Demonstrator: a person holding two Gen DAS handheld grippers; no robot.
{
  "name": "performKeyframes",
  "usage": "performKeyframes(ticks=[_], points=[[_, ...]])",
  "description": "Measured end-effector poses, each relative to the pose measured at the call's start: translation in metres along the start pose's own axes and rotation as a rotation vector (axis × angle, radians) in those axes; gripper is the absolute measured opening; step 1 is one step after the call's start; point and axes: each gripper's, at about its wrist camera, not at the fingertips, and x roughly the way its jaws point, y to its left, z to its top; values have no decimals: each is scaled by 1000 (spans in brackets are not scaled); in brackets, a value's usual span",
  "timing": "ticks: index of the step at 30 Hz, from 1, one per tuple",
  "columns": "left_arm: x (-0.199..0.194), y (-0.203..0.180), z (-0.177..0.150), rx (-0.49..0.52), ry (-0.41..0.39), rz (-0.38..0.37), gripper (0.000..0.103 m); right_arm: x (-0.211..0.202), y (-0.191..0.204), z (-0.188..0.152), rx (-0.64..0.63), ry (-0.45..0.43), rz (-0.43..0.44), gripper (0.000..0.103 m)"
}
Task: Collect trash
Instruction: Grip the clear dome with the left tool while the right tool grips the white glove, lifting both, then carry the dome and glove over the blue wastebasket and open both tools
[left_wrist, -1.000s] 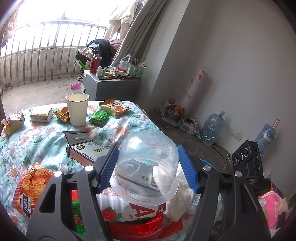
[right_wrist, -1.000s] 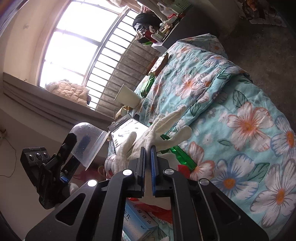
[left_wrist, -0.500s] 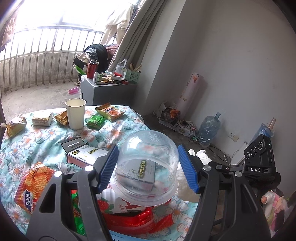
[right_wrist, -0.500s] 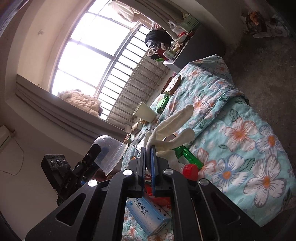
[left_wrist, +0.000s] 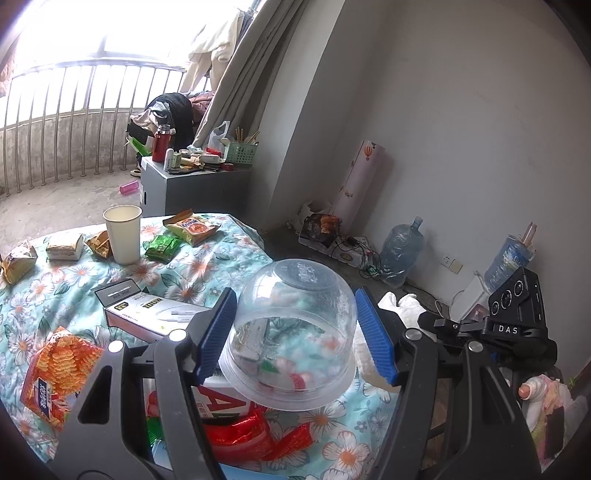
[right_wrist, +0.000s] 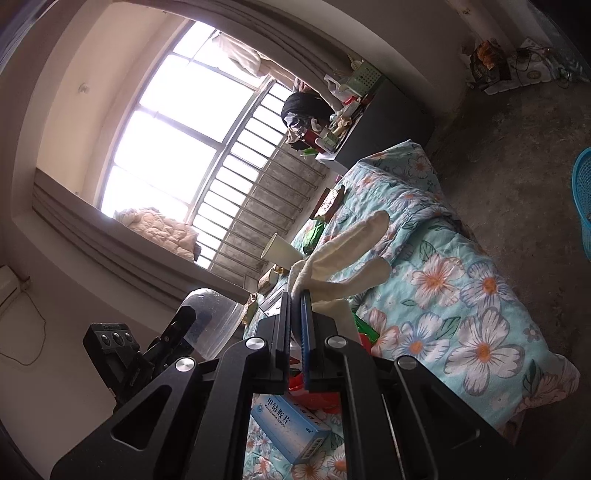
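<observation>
We hold two pieces of trash above the flowered table: a clear plastic bowl (left_wrist: 293, 332) and a white cotton glove (right_wrist: 343, 262).

Our left gripper (left_wrist: 295, 332) has its ribbed blue pads (left_wrist: 375, 334) pressed on either side of the bowl, which is upside down, domed, thin-walled and see-through, with a flared rim at the bottom. Our right gripper (right_wrist: 295, 314) has its jaws pinched together on the cuff of the soft knitted glove, whose limp fingers splay outward. Below lies the quilted floral tablecloth (left_wrist: 221, 254), strewn with a paper cup (left_wrist: 123, 234), crinkly foil snack packets (left_wrist: 55, 373), a flat white carton (left_wrist: 147, 314) and a blue medicine box (right_wrist: 291, 430). A blue mesh basket (right_wrist: 583, 206) stands on the concrete floor.
</observation>
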Motion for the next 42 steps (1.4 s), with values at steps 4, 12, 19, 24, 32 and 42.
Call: performKeyframes(ticks=[4, 12, 19, 24, 32, 42], points=[[5, -13, 1, 12, 7, -15, 62, -11, -5, 3, 6, -23, 5, 5], [20, -39, 1, 42, 30, -50, 62, -28, -19, 7, 28, -60, 7, 5], [43, -63, 0, 68, 66, -79, 62, -40, -35, 11, 55, -88, 3, 5], [60, -84, -3, 92, 101, -103, 62, -51, -52, 14, 88, -113, 2, 5], [107, -125, -10, 136, 175, -158, 62, -78, -90, 21, 156, -175, -20, 5], [204, -198, -18, 219, 304, -279, 62, -136, -157, 44, 259, -305, -113, 5]])
